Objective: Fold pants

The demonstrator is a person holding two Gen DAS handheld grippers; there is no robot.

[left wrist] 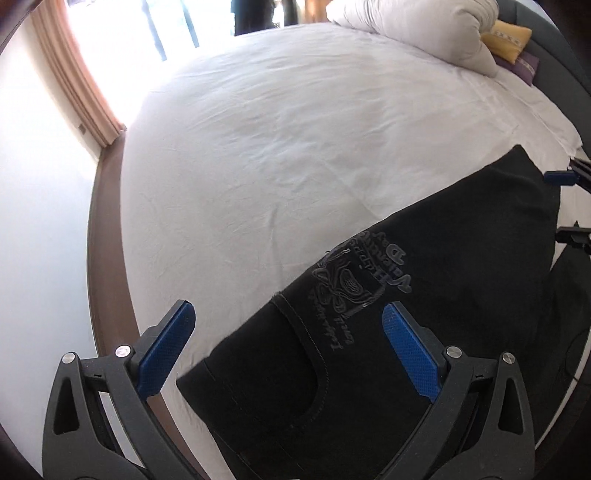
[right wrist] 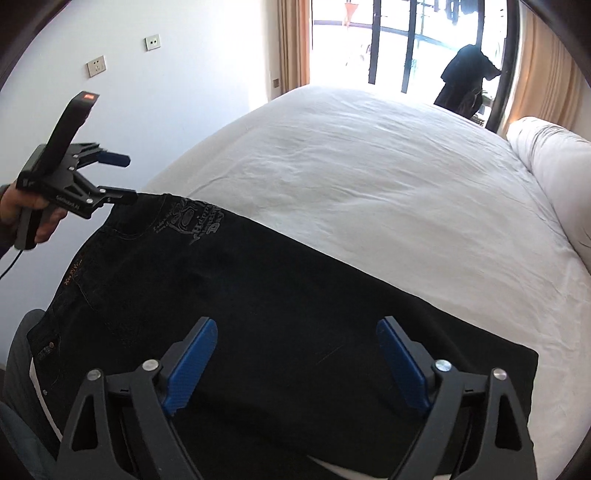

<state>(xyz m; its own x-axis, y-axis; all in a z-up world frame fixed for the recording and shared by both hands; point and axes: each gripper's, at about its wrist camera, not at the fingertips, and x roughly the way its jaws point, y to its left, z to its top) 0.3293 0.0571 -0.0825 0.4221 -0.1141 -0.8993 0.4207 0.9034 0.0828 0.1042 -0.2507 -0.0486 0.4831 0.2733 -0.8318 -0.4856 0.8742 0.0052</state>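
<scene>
- Lying along the near edge of the bed [right wrist: 369, 177], the black pants [right wrist: 258, 295] run from the waistband at about 8 o'clock in the right wrist view to a folded edge at about 4 o'clock; the printed emblem [right wrist: 192, 225] faces up near 10 o'clock.
- The right claw [right wrist: 295, 365] stands wide open above the dark cloth, its blue pads [right wrist: 190, 365] apart with nothing pinched between them.
- The left claw [left wrist: 288, 350] is also spread wide, over the pocket seam [left wrist: 303, 332], gripping nothing that I can see.
- Risk, as I judge it: with both claws clear of the cloth, the next pinch could catch only the top layer, so the fold would peel apart or drag crooked when lifted.
- A second risk: the pants sit close to the mattress edge, with part of the waistband seemingly over it toward 8 o'clock; a careless pull that way could slide them off.
- A pad closing on the sheet [left wrist: 295, 147] along with the denim would rumple the bedding and spoil the fold line.
- Only the right wrist view shows the left claw from outside, at 9 o'clock, with the hand [right wrist: 33, 210] around its handle, its lower finger just at the pants' corner; whether it touches there I cannot tell.
- Only the left wrist view shows the pillow [left wrist: 424, 29] and yellow cushion [left wrist: 509, 38] at 1 o'clock, and the right claw's tips at 3 o'clock beside the far end of the pants.
</scene>
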